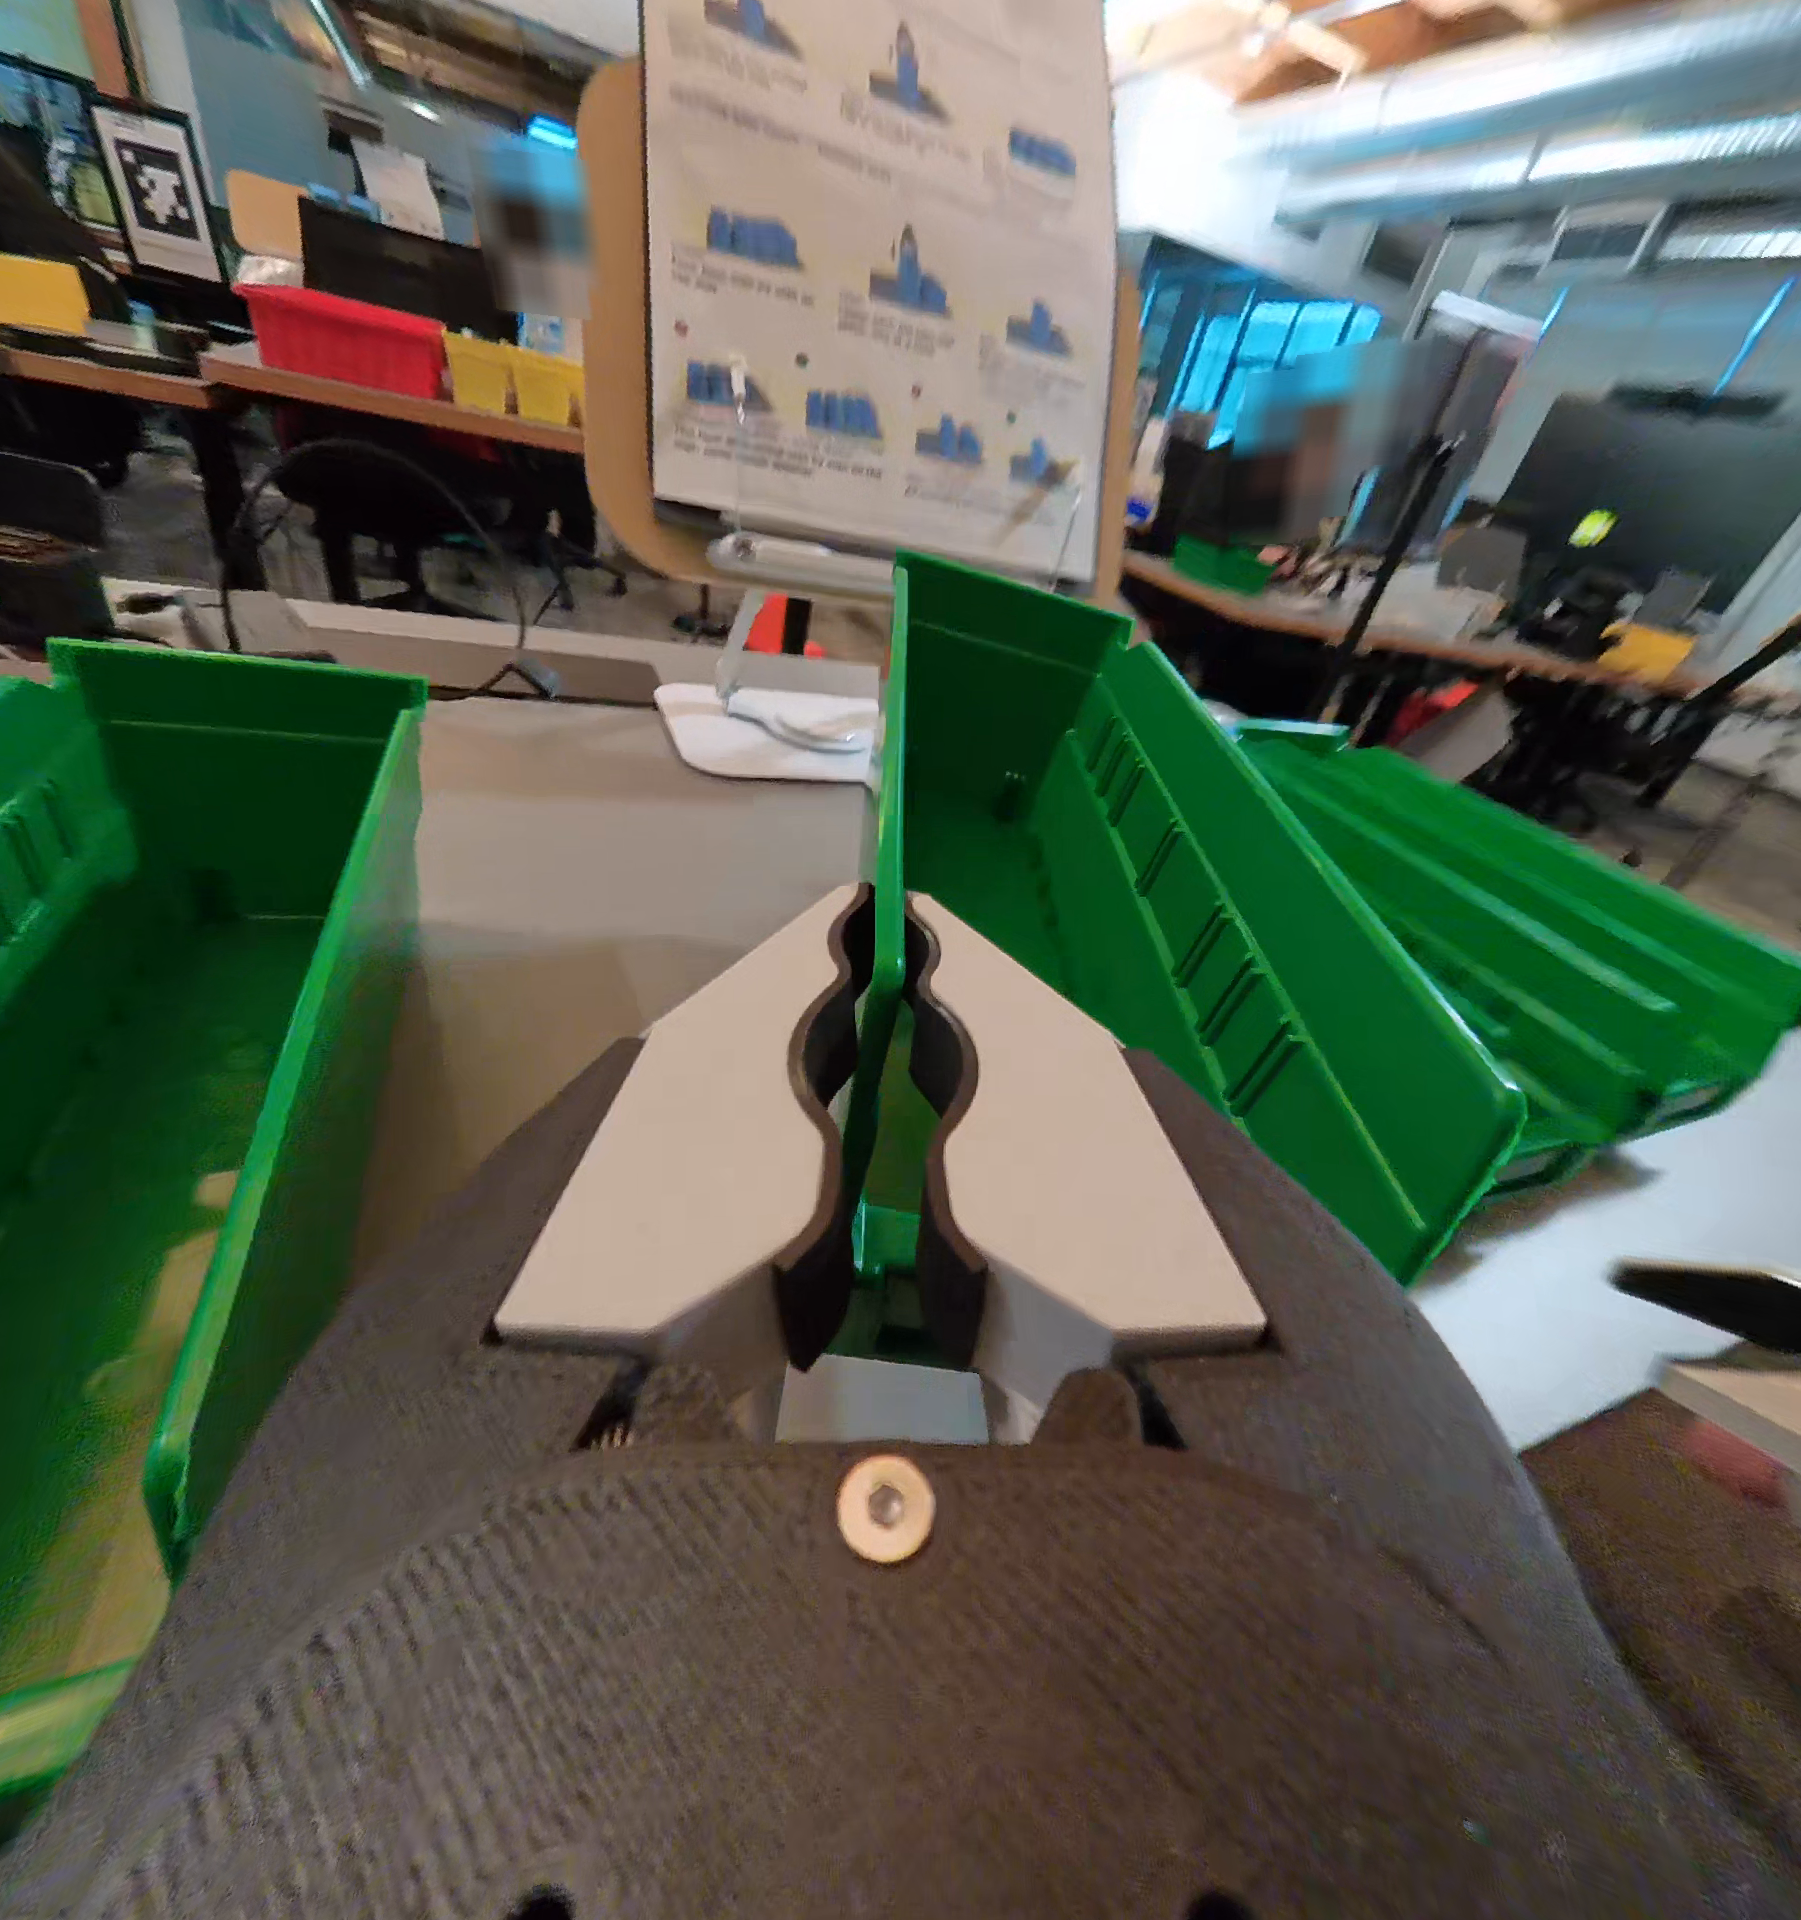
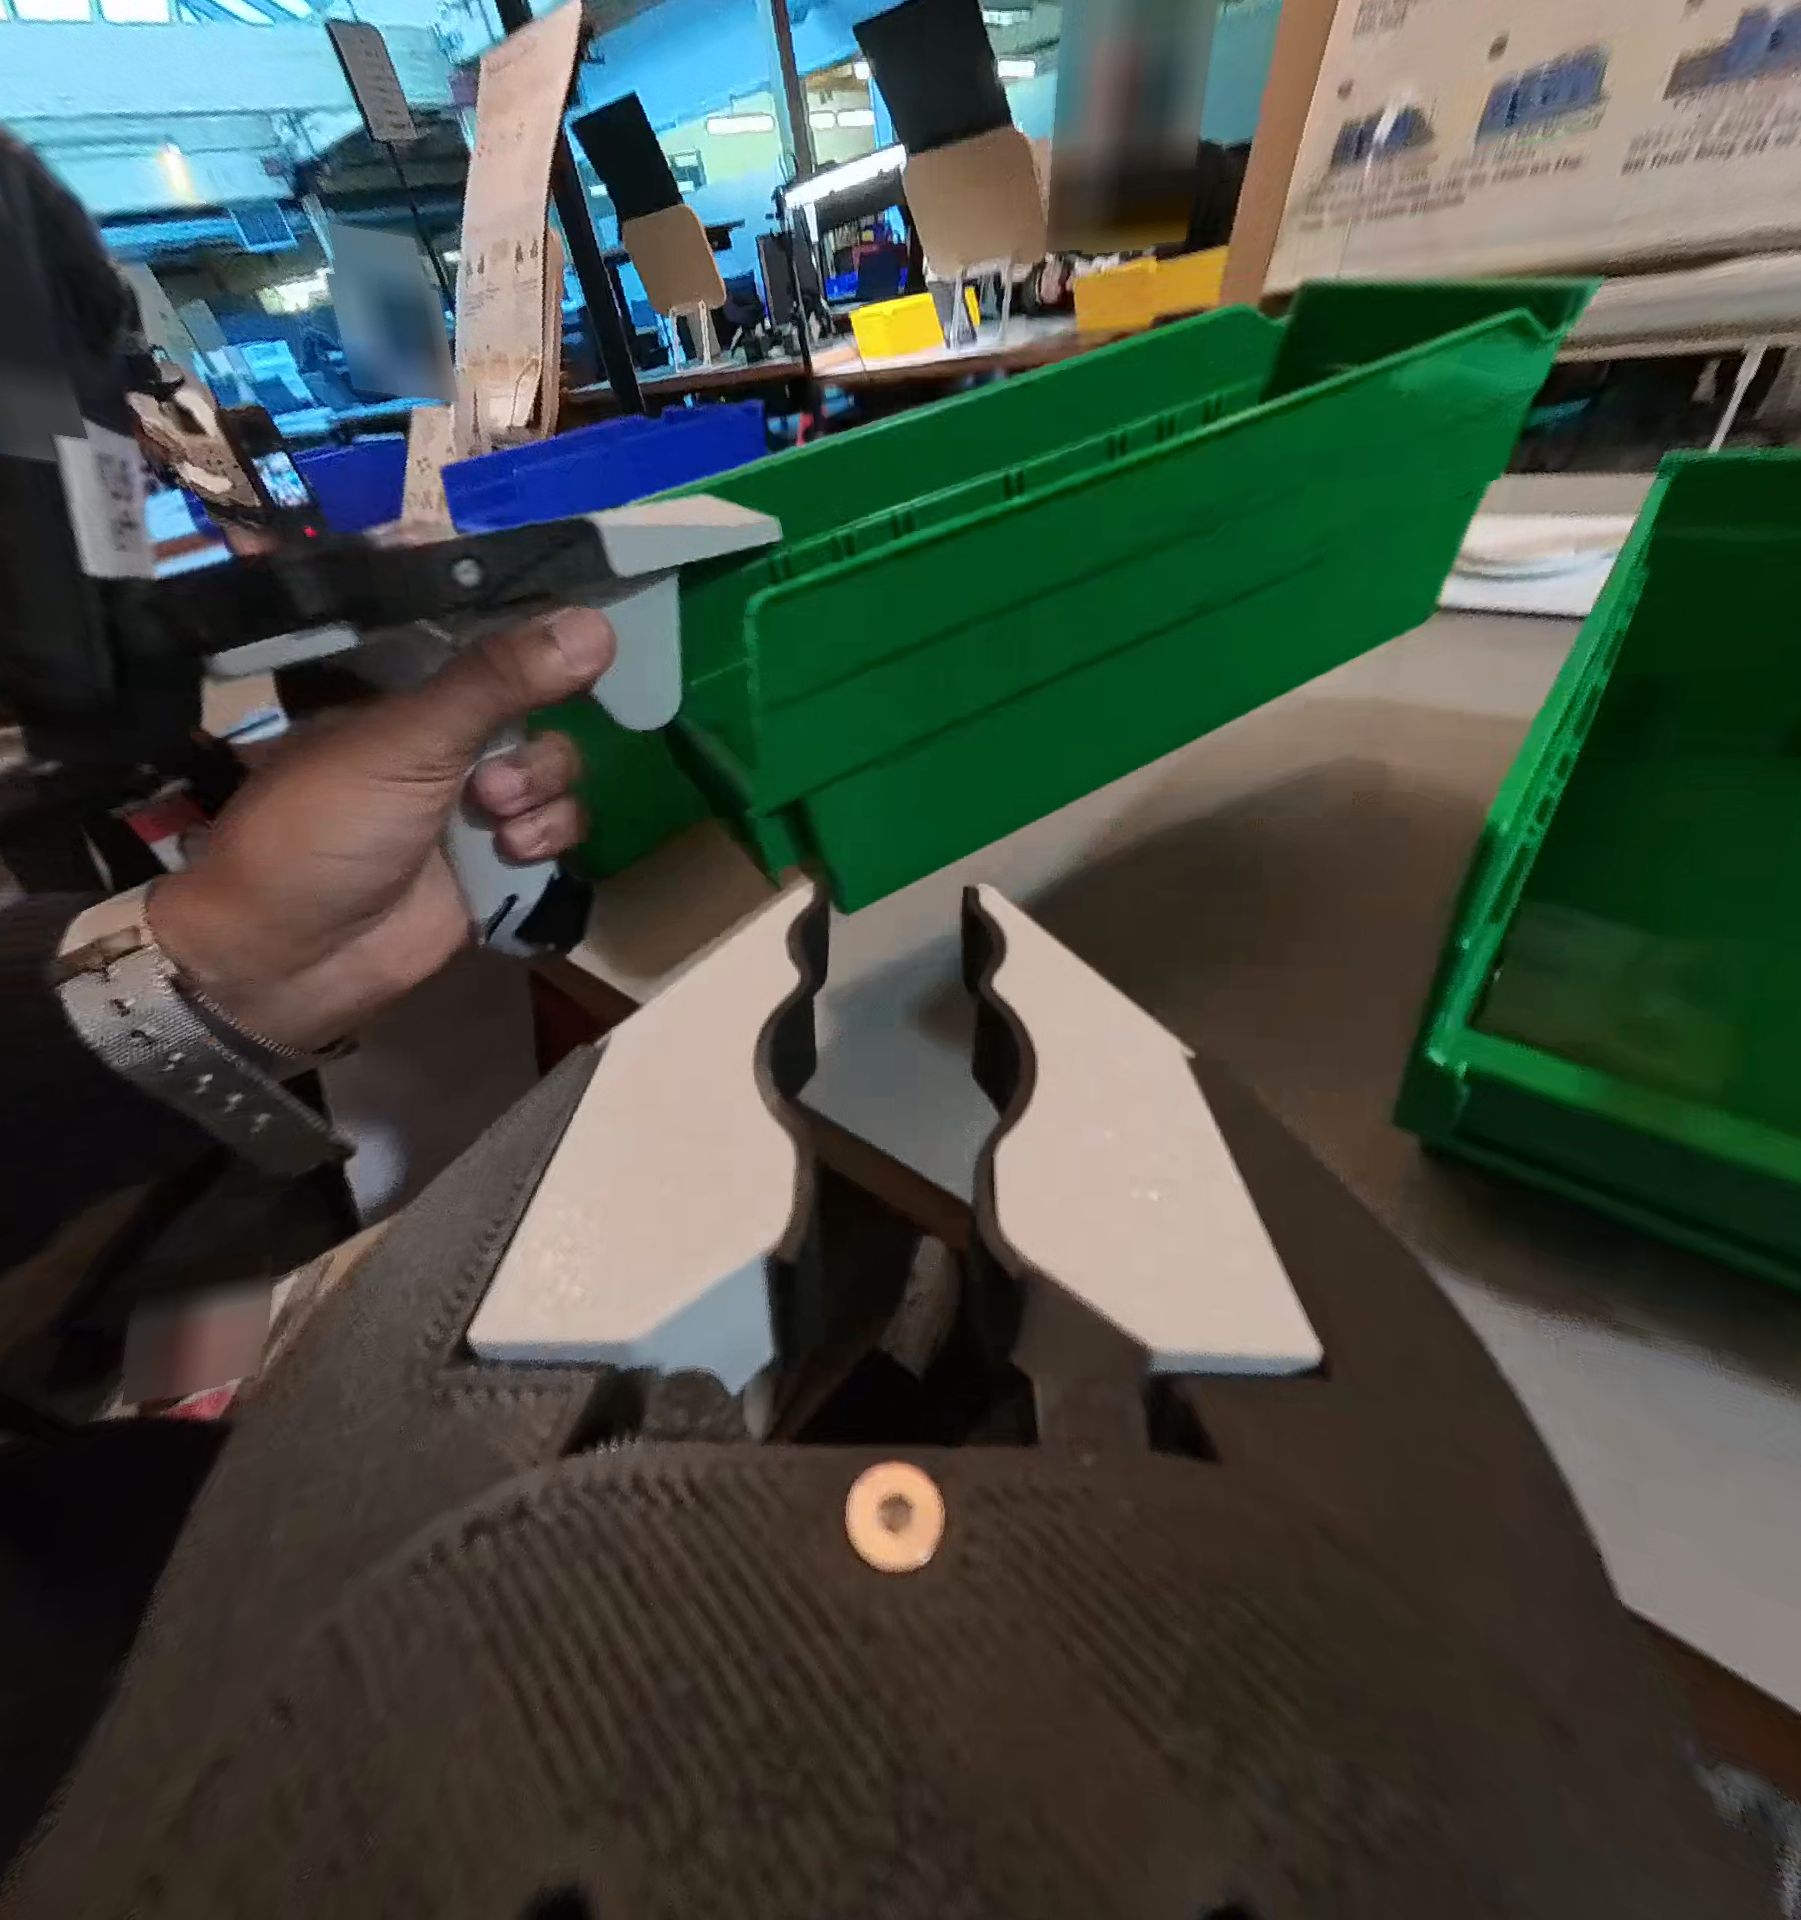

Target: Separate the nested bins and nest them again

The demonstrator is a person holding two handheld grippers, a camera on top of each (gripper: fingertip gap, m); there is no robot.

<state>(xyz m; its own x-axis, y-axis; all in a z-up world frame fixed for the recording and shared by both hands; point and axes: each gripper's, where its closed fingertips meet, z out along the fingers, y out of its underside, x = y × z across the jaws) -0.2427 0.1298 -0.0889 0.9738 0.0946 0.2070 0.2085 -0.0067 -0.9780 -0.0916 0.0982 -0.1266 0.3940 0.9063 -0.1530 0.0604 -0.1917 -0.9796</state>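
Note:
My left gripper (image 1: pixel 888 914) is shut on the side wall of a stack of nested green bins (image 1: pixel 1239 935) and holds it tilted above the table. The same stack (image 2: pixel 1083 623) shows in the right wrist view, lifted, with the left gripper (image 2: pixel 667 603) and a hand on its left end. A single green bin (image 1: pixel 148 1039) stands on the table to the left; it shows in the right wrist view (image 2: pixel 1654 883) at the right. My right gripper (image 2: pixel 896 914) is open and empty, just below the stack's lower corner.
The grey table (image 2: pixel 1239 831) carries the single bin. A white stand base (image 1: pixel 771 727) with a board of pictures (image 1: pixel 875 260) stands at the table's far side. Blue bins (image 2: pixel 605 457) and yellow bins (image 2: pixel 1145 286) sit on benches behind.

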